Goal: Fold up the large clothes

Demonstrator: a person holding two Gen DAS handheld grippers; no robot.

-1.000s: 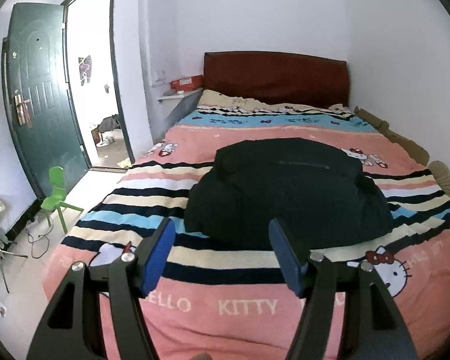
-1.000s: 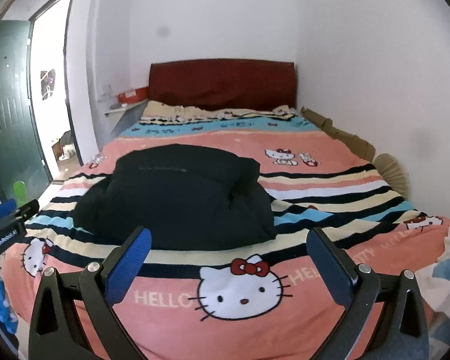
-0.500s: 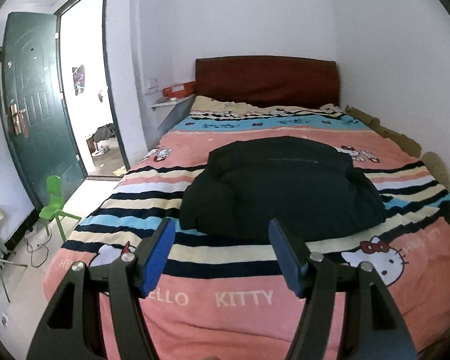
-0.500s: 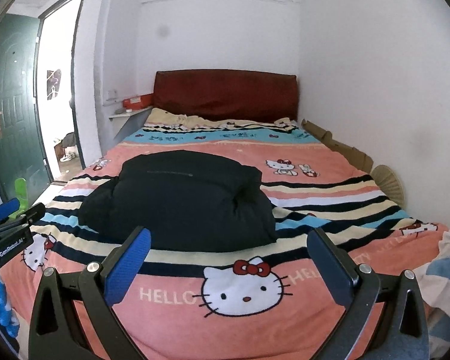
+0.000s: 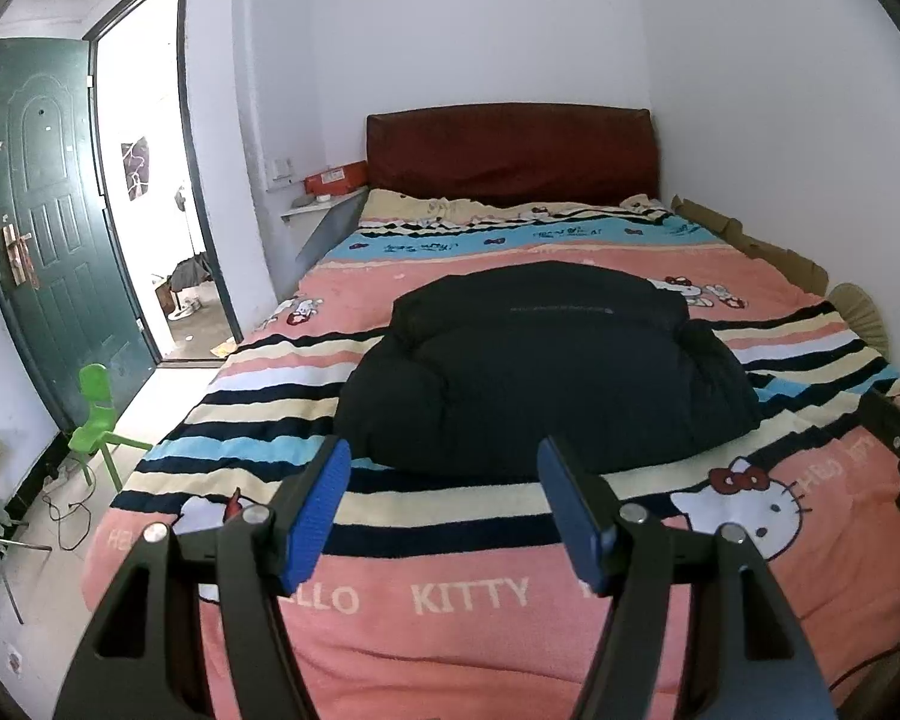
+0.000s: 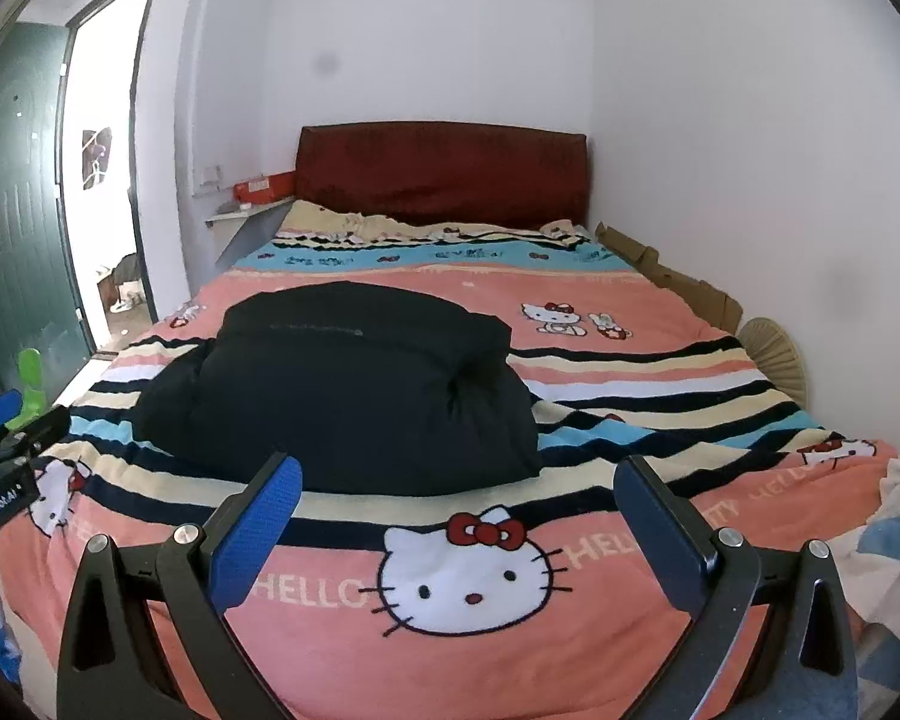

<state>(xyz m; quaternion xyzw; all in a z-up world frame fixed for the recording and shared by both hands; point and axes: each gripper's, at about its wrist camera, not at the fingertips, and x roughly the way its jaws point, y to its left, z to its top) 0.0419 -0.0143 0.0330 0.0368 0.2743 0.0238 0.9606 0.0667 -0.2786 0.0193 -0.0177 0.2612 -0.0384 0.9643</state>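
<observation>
A black padded jacket [image 5: 540,372] lies folded into a thick bundle in the middle of the bed; it also shows in the right wrist view [image 6: 342,396]. My left gripper [image 5: 444,510] is open and empty, held above the bed's near end, short of the jacket. My right gripper [image 6: 459,528] is open wide and empty, also above the near end, with the jacket ahead and to its left. The left gripper's body shows at the right wrist view's left edge [image 6: 6,450].
The bed [image 5: 450,600] has a striped pink Hello Kitty blanket and a dark red headboard [image 5: 510,150]. White walls stand behind and right. An open green door [image 5: 48,228] and a small green chair [image 5: 96,414] are on the left. Cardboard [image 6: 672,276] lines the bed's right side.
Both grippers have drawn back and risen a little from the bed, so more wall shows. The jacket has not moved. Both grippers stay open.
</observation>
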